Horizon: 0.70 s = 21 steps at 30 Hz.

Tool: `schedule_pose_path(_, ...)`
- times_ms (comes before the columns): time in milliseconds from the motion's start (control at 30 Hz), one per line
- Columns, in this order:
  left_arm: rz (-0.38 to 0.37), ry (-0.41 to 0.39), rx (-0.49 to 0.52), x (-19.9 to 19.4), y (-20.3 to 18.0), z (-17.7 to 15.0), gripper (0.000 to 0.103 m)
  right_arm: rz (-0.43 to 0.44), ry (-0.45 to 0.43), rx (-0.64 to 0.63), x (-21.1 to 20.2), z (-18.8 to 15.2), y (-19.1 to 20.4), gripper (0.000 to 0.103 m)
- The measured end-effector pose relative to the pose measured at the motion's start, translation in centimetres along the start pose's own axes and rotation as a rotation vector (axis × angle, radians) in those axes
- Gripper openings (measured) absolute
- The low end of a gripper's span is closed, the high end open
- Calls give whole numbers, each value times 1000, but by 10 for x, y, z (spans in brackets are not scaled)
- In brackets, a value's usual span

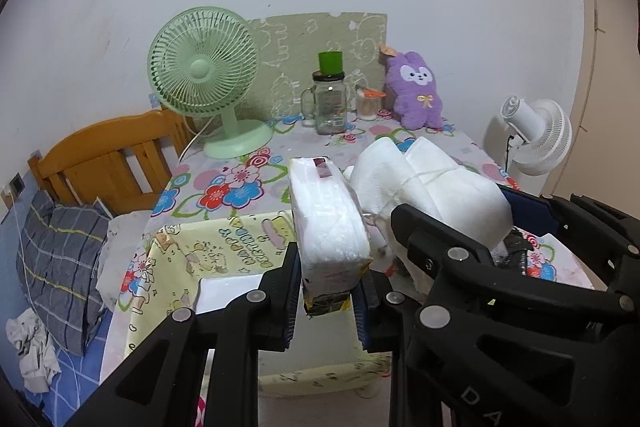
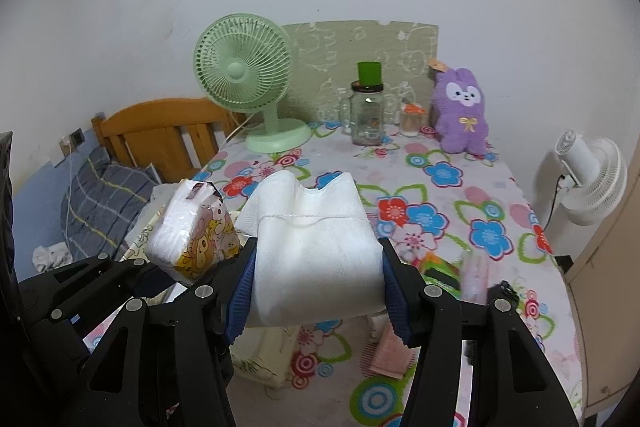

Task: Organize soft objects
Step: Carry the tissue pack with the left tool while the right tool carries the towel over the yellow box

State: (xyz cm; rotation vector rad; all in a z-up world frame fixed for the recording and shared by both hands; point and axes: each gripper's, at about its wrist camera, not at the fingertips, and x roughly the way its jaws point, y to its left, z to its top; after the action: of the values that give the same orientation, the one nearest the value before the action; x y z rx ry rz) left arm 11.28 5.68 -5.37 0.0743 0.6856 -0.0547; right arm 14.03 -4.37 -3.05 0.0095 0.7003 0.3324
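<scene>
Looks like mid-carry to me: both grippers are loaded and hanging over the near left part of the table [image 2: 460, 187], above a yellow cartoon-print box [image 1: 224, 247] that I'd guess is the bin for soft stuff.

Left gripper [image 1: 326, 301] is clamped tight on the bottom end of a tissue pack [image 1: 330, 223], which stands up on end between the pads. Right gripper [image 2: 316, 291] has its jaws about half apart, squeezing a white string-tied bundle [image 2: 316, 247] from both sides. The two loads sit just beside each other, the pack on the left.

Next move probably: lower each into the box and let go, one at a time so they don't jam.

Hard to read: the box's inside is mostly blocked by the grippers, so no idea what's in it. Stuff under the right gripper at the near right edge is blurry. The purple plush [image 2: 462, 113] sits far right, untouched.
</scene>
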Motion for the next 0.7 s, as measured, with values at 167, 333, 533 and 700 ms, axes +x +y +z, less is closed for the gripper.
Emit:
schedule_pose_path(167, 5, 33, -5, 11, 14, -3, 22, 26, 26, -13, 17, 2, 11, 59)
schedule_pose_path(333, 26, 79, -12, 23, 28, -8, 23, 58, 61, -28, 36, 1, 23, 59)
schedule_pose_path(533, 35, 118, -31, 36, 42, -14, 24, 92, 99, -34, 54, -1, 34, 59)
schedule_pose_path(700, 32, 159, -40, 50, 51, -19, 27, 106, 133, -32, 69, -5, 39, 59)
